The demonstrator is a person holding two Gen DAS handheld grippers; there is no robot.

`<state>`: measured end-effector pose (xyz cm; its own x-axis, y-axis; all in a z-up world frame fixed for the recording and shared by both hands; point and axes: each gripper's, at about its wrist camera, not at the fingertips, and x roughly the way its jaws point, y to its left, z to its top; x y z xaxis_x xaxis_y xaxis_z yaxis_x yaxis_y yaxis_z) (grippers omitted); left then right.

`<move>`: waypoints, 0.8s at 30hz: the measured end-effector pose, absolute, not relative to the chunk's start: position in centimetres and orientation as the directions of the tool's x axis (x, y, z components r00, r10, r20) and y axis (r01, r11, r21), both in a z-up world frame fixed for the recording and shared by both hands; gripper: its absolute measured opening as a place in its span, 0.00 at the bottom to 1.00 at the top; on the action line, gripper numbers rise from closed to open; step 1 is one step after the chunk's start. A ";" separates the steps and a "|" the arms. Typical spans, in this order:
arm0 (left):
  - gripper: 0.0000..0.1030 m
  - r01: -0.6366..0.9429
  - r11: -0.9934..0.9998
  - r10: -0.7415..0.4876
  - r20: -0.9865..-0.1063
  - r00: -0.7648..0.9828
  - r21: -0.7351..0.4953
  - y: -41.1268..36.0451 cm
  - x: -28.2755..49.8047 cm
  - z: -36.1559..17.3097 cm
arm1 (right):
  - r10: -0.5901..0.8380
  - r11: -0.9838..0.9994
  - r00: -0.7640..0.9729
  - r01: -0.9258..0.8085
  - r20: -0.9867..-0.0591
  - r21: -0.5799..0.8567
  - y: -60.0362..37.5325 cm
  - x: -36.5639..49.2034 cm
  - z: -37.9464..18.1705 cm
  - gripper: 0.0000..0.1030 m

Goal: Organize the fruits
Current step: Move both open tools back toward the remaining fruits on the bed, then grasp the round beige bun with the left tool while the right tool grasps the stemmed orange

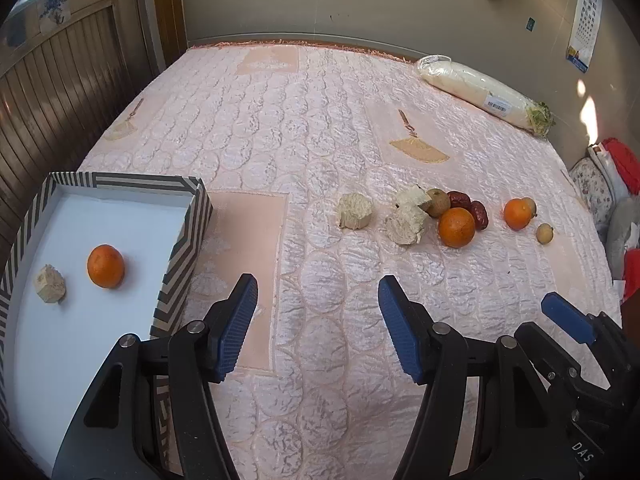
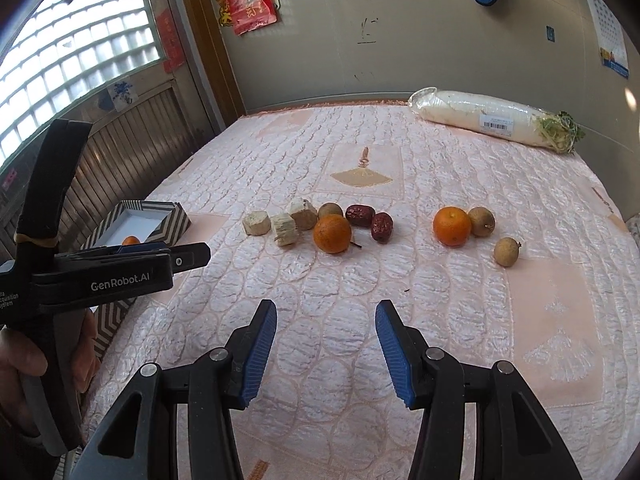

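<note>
Orange round citrus (image 2: pixel 332 233) at the front of the loose pile looks like the easiest next pick: it sits mid-quilt, touching a brown round fruit (image 2: pixel 330 211) and just beside two wrinkled dark-red dates (image 2: pixel 370 220). Right gripper (image 2: pixel 326 350) hangs empty, jaws spread wide; left gripper (image 1: pixel 318 326) likewise spread, empty, next to the striped cardboard box (image 1: pixel 182 252). I'd approach from the near side, straddle the widest part and close gently so the neighbours don't roll. Box already holds one orange (image 1: pixel 105 266) and a pale fibrous chunk (image 1: pixel 49 284).
</note>
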<state>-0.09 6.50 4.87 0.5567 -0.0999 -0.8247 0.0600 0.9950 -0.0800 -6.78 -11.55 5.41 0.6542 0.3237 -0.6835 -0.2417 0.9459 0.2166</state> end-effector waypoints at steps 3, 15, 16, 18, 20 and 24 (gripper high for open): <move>0.61 0.060 0.996 -0.093 -0.824 0.559 -0.071 6.2 -0.1 4.8 | 0.323 0.946 0.655 -0.238 -0.684 0.219 -11.6 -6.5 5.4 0.48; 0.61 0.079 0.996 -0.009 -0.818 0.575 0.045 5.3 2.8 4.2 | 0.317 0.948 0.650 -0.242 -0.691 0.207 -11.4 -5.8 5.1 0.48; 0.61 0.073 0.996 -0.001 -0.818 0.576 0.049 5.4 3.2 4.1 | 0.321 0.947 0.650 -0.242 -0.689 0.213 -11.5 -5.8 5.1 0.48; 0.61 0.070 0.996 0.001 -0.828 0.561 0.048 5.4 4.1 3.7 | 0.335 0.942 0.647 -0.244 -0.685 0.230 -11.7 -5.6 5.0 0.48; 0.61 0.066 0.997 -0.007 -0.843 0.539 0.034 5.4 4.8 3.2 | 0.332 0.943 0.648 -0.244 -0.685 0.226 -11.7 -5.5 5.0 0.48; 0.61 0.063 0.998 -0.016 -0.859 0.512 0.019 5.1 5.9 2.4 | 0.332 0.943 0.642 -0.244 -0.692 0.225 -11.8 -5.2 4.8 0.48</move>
<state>5.91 5.14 2.41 0.5125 -0.0162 -0.8585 0.0629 0.9978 0.0187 -5.18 -11.79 4.76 0.6416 0.3315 -0.6917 -0.2443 0.9431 0.2254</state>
